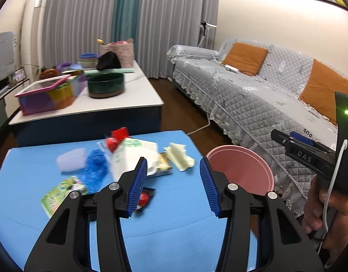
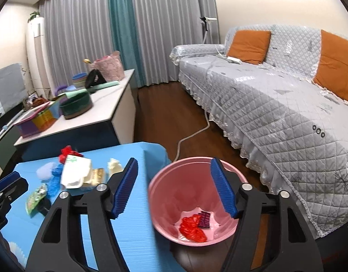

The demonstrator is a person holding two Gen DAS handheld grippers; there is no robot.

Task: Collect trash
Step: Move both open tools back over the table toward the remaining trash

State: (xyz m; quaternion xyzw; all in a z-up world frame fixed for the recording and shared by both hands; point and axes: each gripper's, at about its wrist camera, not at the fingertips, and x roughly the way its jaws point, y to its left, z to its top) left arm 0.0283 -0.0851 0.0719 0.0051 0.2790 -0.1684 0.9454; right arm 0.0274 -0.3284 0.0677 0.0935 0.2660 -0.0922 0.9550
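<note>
Trash lies scattered on the blue table [image 1: 174, 226]: a white carton [image 1: 128, 158], red scraps [image 1: 119, 136], a blue crumpled film [image 1: 95, 167], a green packet [image 1: 63, 192], a cream torn piece [image 1: 179, 156] and a red-black wrapper [image 1: 144, 198]. My left gripper [image 1: 174, 184] hovers open over the table's near part, with nothing between its blue pads. Off the table's right edge stands a pink bin [image 2: 174, 181] holding a red crumpled wrapper [image 2: 193, 227] and a purple piece [image 2: 204, 219]. My right gripper [image 2: 175, 187] is open and empty above the bin.
A white-topped cabinet [image 1: 128, 104] behind the table carries a green pot [image 1: 106, 86] and a colourful box [image 1: 47, 99]. A grey covered sofa [image 2: 276, 104] with orange cushions runs along the right. A white cable [image 2: 192, 133] crosses the wooden floor.
</note>
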